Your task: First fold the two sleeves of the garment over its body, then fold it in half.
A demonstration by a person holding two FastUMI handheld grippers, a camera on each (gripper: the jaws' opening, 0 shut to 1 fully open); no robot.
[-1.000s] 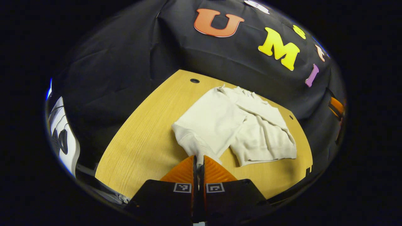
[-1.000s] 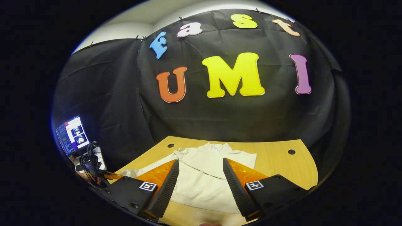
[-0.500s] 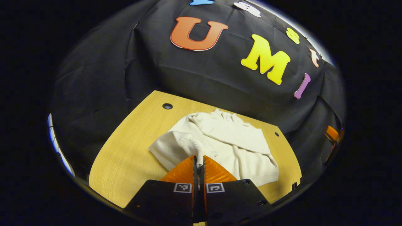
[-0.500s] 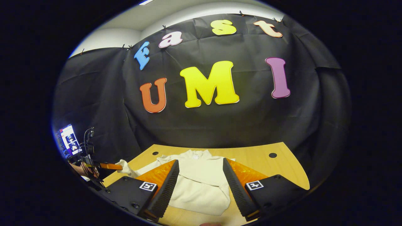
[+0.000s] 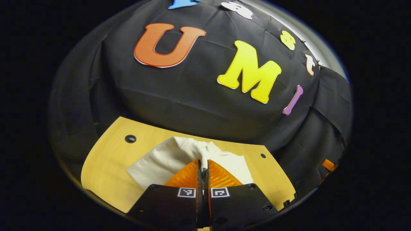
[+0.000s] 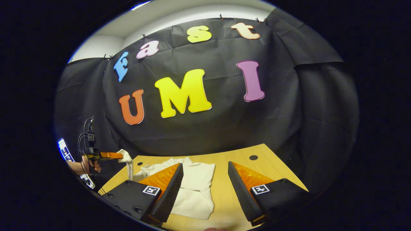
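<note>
While pinching the ribbed sleeve cuff (image 5: 192,148) of the cream knit garment (image 5: 160,162), left tongs (image 5: 203,166) hung above its body, cloth spread on the light wooden desk (image 5: 102,166); right tongs (image 6: 205,179) gaped empty, nearer its hem.

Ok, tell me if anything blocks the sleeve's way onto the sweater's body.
Nothing visible does. The left hand-held gripper is shut on the sleeve, holding its cuff lifted beside the sweater. The wooden table around the sweater is bare, and the open right hand-held gripper hovers nearer the camera.
</note>
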